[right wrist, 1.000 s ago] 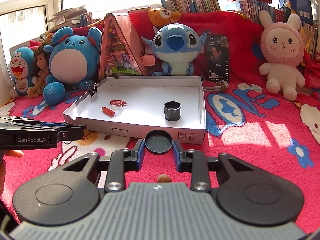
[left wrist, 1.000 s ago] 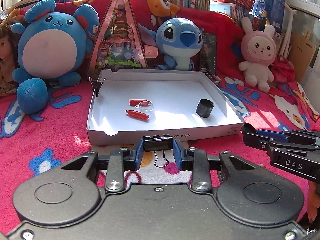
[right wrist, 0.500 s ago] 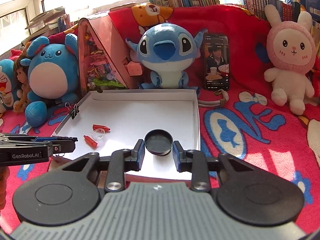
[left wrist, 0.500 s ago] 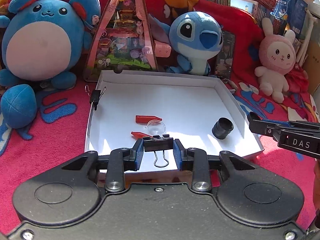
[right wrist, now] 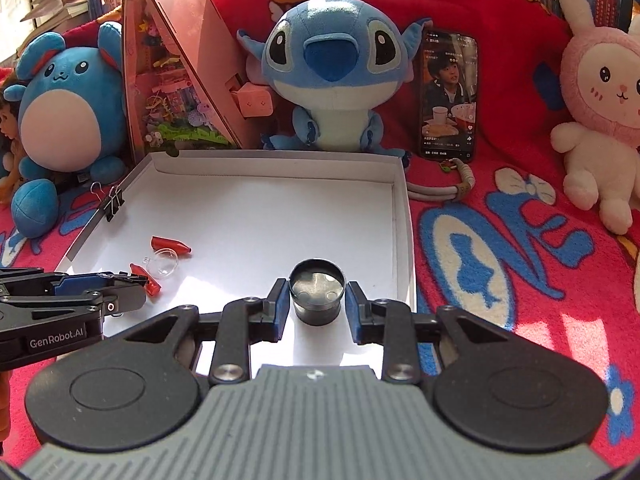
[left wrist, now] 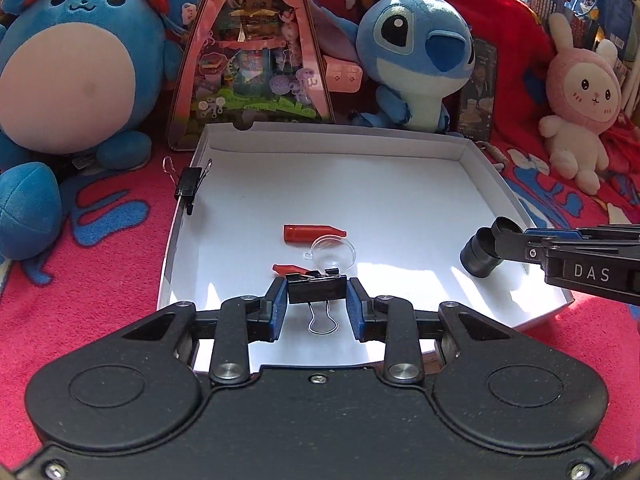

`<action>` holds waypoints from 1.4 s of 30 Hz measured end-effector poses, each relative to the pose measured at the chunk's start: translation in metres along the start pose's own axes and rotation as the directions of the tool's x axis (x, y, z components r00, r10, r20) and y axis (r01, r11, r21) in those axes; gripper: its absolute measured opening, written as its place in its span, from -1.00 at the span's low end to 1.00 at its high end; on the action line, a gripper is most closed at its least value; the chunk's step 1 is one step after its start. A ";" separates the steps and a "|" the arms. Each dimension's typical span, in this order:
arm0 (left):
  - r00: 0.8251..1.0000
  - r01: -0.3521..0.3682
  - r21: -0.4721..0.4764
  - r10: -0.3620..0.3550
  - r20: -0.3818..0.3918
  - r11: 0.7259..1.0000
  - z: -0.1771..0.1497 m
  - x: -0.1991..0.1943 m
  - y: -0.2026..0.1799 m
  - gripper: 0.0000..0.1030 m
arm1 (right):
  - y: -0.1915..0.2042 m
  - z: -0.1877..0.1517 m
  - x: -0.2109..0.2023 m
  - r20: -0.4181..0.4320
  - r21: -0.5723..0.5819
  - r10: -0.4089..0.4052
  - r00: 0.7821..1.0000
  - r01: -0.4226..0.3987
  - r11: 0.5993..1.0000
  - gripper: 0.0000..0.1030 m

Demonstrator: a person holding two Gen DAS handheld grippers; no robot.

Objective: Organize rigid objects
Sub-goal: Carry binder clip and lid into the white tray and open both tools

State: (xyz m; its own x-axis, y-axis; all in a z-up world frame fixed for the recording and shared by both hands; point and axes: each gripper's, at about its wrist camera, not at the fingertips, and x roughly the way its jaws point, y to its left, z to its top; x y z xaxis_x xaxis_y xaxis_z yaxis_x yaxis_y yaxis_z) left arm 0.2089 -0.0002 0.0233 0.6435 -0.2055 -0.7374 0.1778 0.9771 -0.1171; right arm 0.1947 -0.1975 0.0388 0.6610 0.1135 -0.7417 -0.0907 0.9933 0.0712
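My left gripper (left wrist: 317, 297) is shut on a black binder clip (left wrist: 317, 294) and holds it over the front of the white cardboard tray (left wrist: 336, 144). My right gripper (right wrist: 317, 300) is shut on a round black lid (right wrist: 317, 285), held right above a black cylindrical container (right wrist: 318, 312) that stands in the tray (right wrist: 280, 160). The container (left wrist: 478, 260) and the right fingers (left wrist: 516, 240) show at the right in the left wrist view. Two red caps (left wrist: 310, 233) (left wrist: 286, 269) and a clear plastic dome (left wrist: 332, 254) lie mid-tray. A second binder clip (left wrist: 188, 184) grips the tray's left wall.
Plush toys stand behind the tray: a blue round one (left wrist: 76, 68), a blue Stitch (right wrist: 328, 68) and a pink rabbit (right wrist: 596, 112). A pink triangular toy box (left wrist: 256, 52) and a phone (right wrist: 450, 96) lean at the back. A red patterned blanket (right wrist: 520, 260) covers the surface.
Both grippers moved forward over the tray. The right gripper's lid now sits over the black container. The left gripper carried its binder clip in past the tray's front wall.
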 end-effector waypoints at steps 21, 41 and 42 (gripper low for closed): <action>0.999 -0.021 0.002 0.021 0.035 1.000 0.000 0.012 -0.002 -0.41 | 0.006 0.002 0.014 -0.025 -0.017 -0.029 0.999 0.029 0.999 -0.29; 0.990 -0.078 0.070 0.069 0.123 0.995 -0.004 -0.001 -0.008 0.54 | 0.009 -0.004 0.013 -0.004 -0.030 -0.019 1.000 0.018 0.999 0.28; 0.989 -0.079 0.079 0.068 0.131 0.994 -0.005 -0.004 -0.009 0.57 | 0.009 -0.005 0.011 0.000 -0.026 -0.014 1.000 0.014 1.000 0.30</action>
State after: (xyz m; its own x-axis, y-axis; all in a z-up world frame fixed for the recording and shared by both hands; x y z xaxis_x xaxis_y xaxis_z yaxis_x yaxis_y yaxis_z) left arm 0.2007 -0.0076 0.0237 0.7462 -0.1440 -0.6499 0.1845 0.9828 -0.0059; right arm 0.1977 -0.1871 0.0278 0.6620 0.0997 -0.7429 -0.1012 0.9939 0.0431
